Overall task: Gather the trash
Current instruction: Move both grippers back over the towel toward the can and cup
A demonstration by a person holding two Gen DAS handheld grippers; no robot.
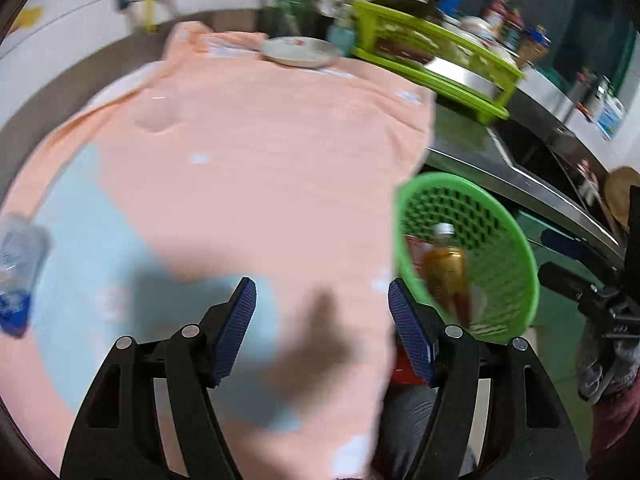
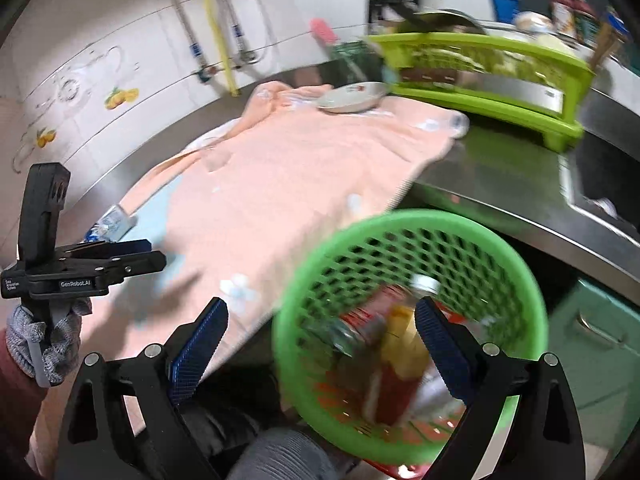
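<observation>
The left tool [image 1: 322, 320] hangs released over the peach cloth [image 1: 260, 152] on the surface, gripping nothing. A crumpled plastic bottle [image 1: 18, 268] lies on the cloth near the surface's left edge, well apart from that tool. The right tool [image 2: 322, 340] is also spread wide and empty, just above the green basket [image 2: 516, 264], which sits off the surface's front edge. Inside the basket lie a bottle of amber liquid [image 1: 446, 268] and red wrappers [image 2: 360, 320]. A metal plate [image 2: 352, 98] rests at the cloth's far edge.
</observation>
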